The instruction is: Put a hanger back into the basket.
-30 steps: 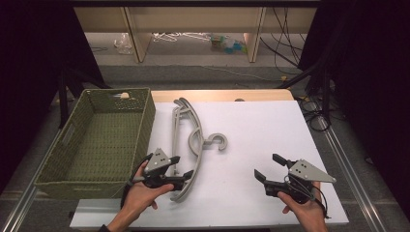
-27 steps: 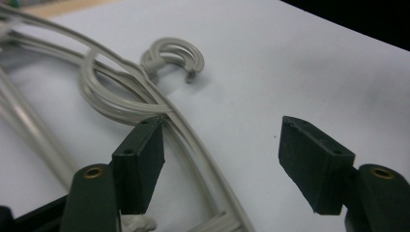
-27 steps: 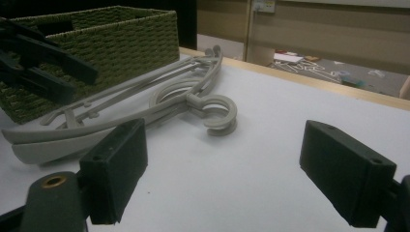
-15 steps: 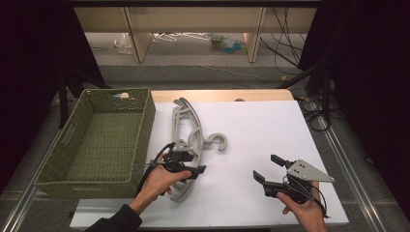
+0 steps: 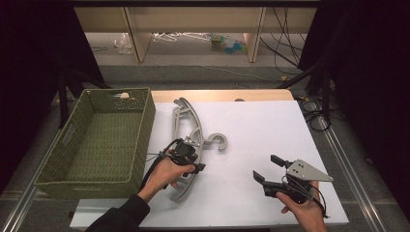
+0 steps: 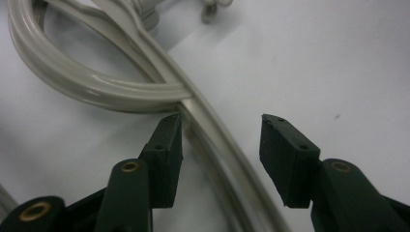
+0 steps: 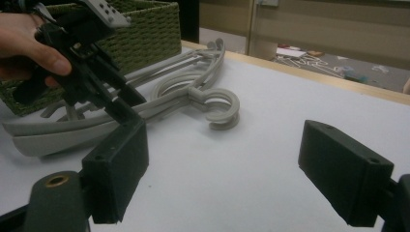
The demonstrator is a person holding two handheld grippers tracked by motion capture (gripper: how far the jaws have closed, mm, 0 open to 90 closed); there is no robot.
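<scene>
Grey plastic hangers (image 5: 186, 121) lie stacked on the white table top, hook (image 5: 220, 141) pointing right. My left gripper (image 5: 189, 162) points down over their lower arm. In the left gripper view that arm (image 6: 212, 130) runs between the jaws of the left gripper (image 6: 222, 140); it lies against the left pad, with a gap to the right pad. The jaws have just been closing. My right gripper (image 5: 266, 166) is held at the front right of the table, open, nothing between its jaws (image 7: 227, 159). In the right gripper view, the hangers (image 7: 193, 92) and the left gripper (image 7: 121, 104) lie ahead.
A green woven basket (image 5: 145, 125) stands at the table's left, close beside the hangers, with a small pale object at its far edge. White table top (image 5: 270, 125) stretches between hook and right gripper. Shelving and clutter lie on the floor beyond.
My left gripper has moved right and down from the hangers' outer edge onto their lower arm, and its jaws have narrowed around that arm. The right gripper has stayed put.
</scene>
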